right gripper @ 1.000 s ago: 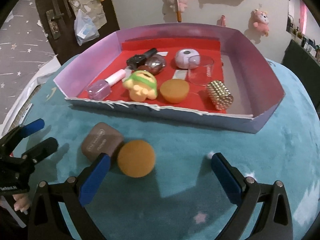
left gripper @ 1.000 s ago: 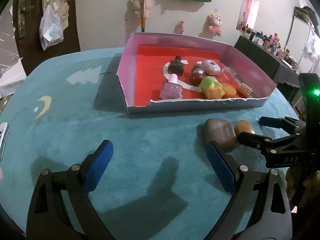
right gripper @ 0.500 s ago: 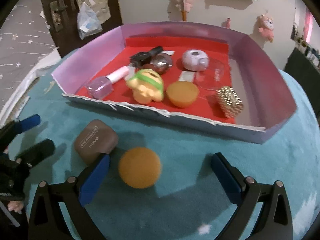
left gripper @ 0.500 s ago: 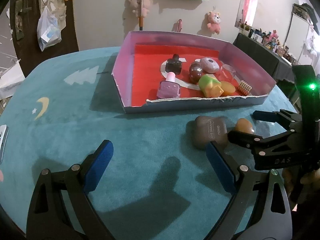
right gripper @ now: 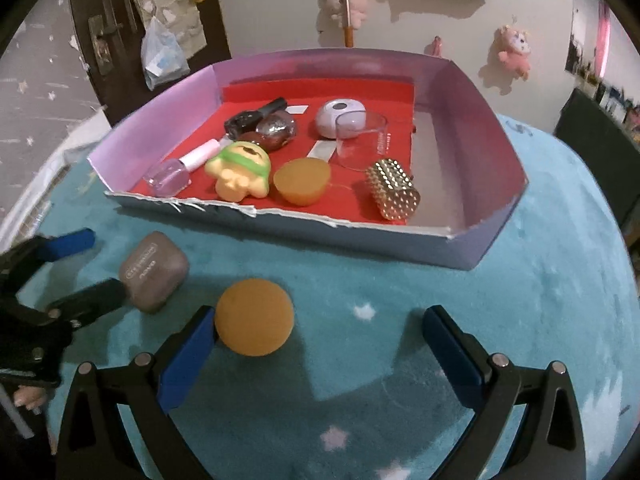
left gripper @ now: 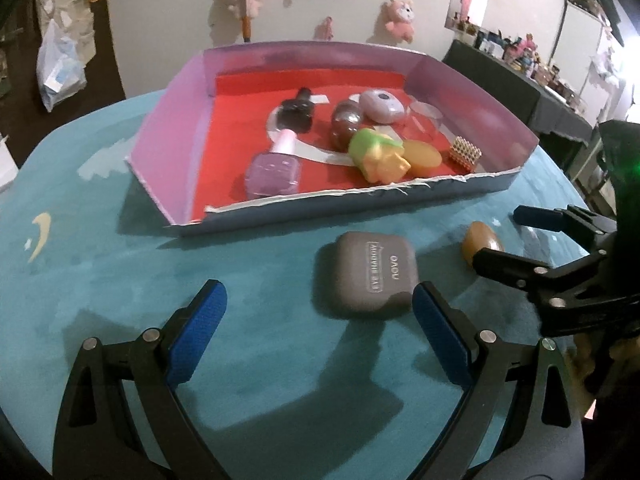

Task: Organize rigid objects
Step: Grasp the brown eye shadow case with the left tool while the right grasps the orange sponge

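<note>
The left tool (left gripper: 316, 320) is hanging wide open over the blue counter (left gripper: 120, 272), holding nothing. A gray case (left gripper: 374, 274) is lying by its right finger. Next, an orange ball (right gripper: 254, 328) is touching the left finger of the right tool (right gripper: 320, 344), which is also gaping wide. Behind sits a tray (right gripper: 360, 236) of small things.

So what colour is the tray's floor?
Red, inside lilac walls; the tray shows best in the right wrist view.
</note>
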`<state>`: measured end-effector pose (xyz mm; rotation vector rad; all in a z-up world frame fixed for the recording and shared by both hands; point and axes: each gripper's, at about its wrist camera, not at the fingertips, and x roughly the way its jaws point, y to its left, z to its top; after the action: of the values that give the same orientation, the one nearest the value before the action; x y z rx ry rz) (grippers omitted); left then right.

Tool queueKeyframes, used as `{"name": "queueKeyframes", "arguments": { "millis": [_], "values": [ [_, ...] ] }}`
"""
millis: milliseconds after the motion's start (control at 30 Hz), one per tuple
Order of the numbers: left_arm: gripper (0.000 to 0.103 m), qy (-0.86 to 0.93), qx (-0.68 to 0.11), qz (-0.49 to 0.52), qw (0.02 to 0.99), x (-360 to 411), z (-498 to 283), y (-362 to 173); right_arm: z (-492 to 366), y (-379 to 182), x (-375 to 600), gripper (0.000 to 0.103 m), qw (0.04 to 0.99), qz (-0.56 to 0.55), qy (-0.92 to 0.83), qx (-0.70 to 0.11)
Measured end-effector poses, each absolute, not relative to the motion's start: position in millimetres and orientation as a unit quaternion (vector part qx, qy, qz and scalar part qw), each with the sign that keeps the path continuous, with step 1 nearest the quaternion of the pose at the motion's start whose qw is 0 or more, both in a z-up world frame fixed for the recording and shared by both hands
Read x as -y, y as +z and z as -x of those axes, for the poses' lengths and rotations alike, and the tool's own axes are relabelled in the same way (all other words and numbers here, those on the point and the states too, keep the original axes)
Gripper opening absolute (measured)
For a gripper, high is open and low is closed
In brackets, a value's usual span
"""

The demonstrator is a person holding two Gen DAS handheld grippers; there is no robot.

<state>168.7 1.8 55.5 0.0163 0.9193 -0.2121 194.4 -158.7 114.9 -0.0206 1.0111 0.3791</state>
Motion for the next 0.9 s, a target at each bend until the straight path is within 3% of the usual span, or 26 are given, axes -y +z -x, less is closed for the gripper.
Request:
{"name": "queueKeyframes", "arguments": {
  "millis": [167, 500, 567, 633, 733, 800, 900],
  "values": [
    [0.095, -0.109, -0.446, -0.025, 0.888, 10, -176, 55, -195, 117, 167, 0.102, 0.85, -0.02, 0.215, -0.481],
    [0.094, -0.105, -0.446, -0.058, 0.887, 28, -187, 54, -182, 118, 147, 0.088, 0.849, 0.041, 0.25, -0.464],
    [0.087, -0.109, -0.446, -0.06, 0.886, 29, -188, 53, -182, 118, 142, 0.084, 0.85, 0.054, 0.249, -0.461],
    [0.07, -0.115, -0.457, -0.058, 0.88, 31, -192, 49, -183, 118, 140, 0.076, 0.851, 0.06, 0.248, -0.459],
    [0.056, -0.119, -0.457, -0.055, 0.88, 32, -193, 47, -184, 117, 138, 0.066, 0.853, 0.064, 0.244, -0.456],
    [0.049, -0.126, -0.453, -0.055, 0.881, 33, -192, 48, -184, 118, 138, 0.059, 0.854, 0.063, 0.246, -0.454],
    [0.049, -0.127, -0.451, -0.054, 0.882, 32, -190, 48, -183, 119, 137, 0.04, 0.855, 0.06, 0.248, -0.451]
  ]
}}
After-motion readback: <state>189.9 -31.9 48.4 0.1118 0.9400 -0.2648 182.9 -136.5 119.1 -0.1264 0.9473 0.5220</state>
